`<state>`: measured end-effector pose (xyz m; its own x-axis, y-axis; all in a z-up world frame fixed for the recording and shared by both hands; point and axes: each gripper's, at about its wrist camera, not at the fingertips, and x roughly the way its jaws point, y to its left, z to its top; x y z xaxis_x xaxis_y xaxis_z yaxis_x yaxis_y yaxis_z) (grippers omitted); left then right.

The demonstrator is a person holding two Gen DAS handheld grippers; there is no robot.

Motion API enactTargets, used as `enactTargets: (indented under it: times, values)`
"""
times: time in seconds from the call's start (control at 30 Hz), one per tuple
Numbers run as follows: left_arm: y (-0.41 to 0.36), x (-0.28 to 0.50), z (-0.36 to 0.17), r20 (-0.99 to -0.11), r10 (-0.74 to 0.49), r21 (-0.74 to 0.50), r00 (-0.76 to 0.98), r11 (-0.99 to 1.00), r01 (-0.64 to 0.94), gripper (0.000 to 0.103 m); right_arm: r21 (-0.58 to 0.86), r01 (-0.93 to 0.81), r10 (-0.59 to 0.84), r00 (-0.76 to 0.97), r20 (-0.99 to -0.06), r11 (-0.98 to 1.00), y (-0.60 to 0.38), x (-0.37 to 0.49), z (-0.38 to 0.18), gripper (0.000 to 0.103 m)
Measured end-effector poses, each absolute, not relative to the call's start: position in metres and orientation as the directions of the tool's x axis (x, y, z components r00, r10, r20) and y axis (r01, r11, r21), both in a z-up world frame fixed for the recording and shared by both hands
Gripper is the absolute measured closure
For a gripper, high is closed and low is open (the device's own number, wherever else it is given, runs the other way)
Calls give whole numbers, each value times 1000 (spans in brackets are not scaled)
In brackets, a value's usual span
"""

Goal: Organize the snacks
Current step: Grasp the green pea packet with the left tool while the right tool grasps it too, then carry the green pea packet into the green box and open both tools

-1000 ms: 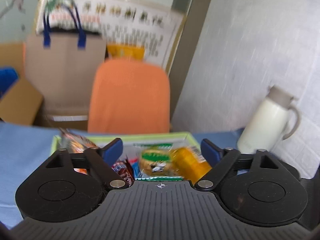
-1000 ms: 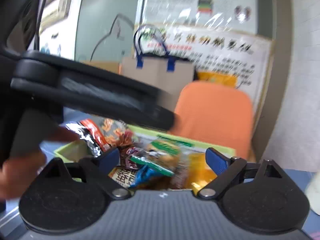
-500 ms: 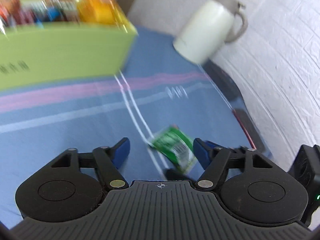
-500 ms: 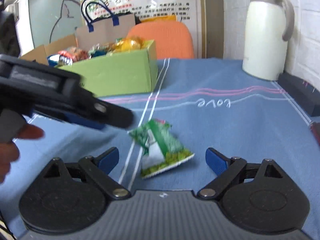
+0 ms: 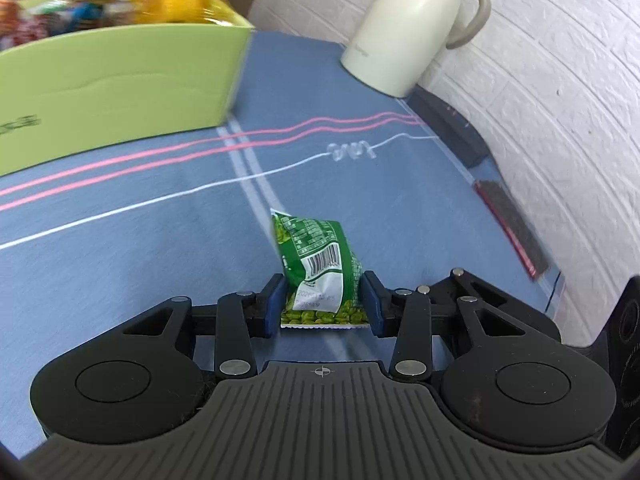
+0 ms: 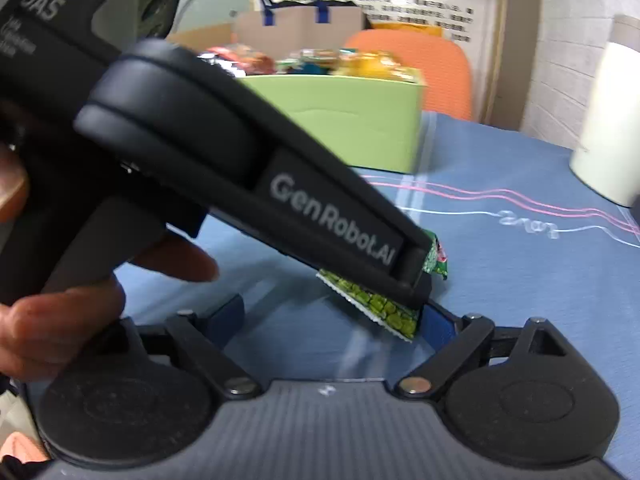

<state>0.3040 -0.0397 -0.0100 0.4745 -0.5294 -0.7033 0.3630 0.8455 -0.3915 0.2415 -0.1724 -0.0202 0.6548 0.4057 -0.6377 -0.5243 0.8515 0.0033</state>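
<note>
A small green snack packet (image 5: 320,264) stands on edge on the blue tablecloth (image 5: 140,248). My left gripper (image 5: 323,306) is closing on it, its blue pads pressing the packet's lower sides. In the right wrist view the left gripper (image 6: 412,276) slants down across the frame and pinches the packet (image 6: 372,304). My right gripper (image 6: 332,320) hovers just behind, jaws wide and still opening, nothing gripped; the packet hangs near its right finger. A light green box (image 5: 120,92) heaped with snacks (image 5: 176,0) sits at the back left.
A white thermos jug (image 5: 404,28) stands by the white brick wall. Dark flat items (image 5: 508,220) lie along the table's right edge. Behind the box (image 6: 360,120) are an orange chair (image 6: 432,68) and a paper bag (image 6: 296,28). A hand (image 6: 60,320) holds the left gripper.
Both grippers swung down from the snack box to the tablecloth. The left gripper's jaws closed from wide onto the green packet, tipping it up on edge. The right gripper came closer.
</note>
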Motion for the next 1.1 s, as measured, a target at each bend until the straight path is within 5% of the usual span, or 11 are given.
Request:
enactTargets:
  times: [0.23, 0.4, 0.57, 0.63, 0.77, 0.83, 0.9, 1.1]
  values:
    - [18, 258, -8, -714, -465, -376, 523, 885, 274, 83, -10, -648, 493, 588, -641, 761, -121, 210, -21, 9]
    - [57, 234, 3, -674, -441, -398, 593, 893, 212, 51, 30, -553, 454, 650, -609, 832, -122, 202, -15, 8]
    - [68, 253, 12, -644, -472, -445, 602, 871, 207, 49, 26, -510, 421, 678, -602, 860, -115, 206, -12, 8]
    - [61, 261, 8, -653, -508, -473, 562, 853, 222, 51, 7, -498, 398, 685, -610, 867, -111, 207, -15, 9]
    - [41, 267, -7, -680, -501, -430, 535, 864, 262, 62, -12, -492, 384, 695, -608, 871, -108, 210, -21, 35]
    - [40, 265, -8, -670, -509, -425, 540, 860, 283, 92, 6, -492, 390, 682, -619, 870, -111, 213, -17, 48]
    - [47, 268, -6, -653, -540, -472, 531, 838, 272, 99, 42, -500, 419, 675, -607, 865, -116, 218, -9, 55]
    - [57, 294, 34, -593, -496, -437, 634, 860, 263, 103, -19, -550, 457, 711, -534, 835, -99, 259, 29, 55]
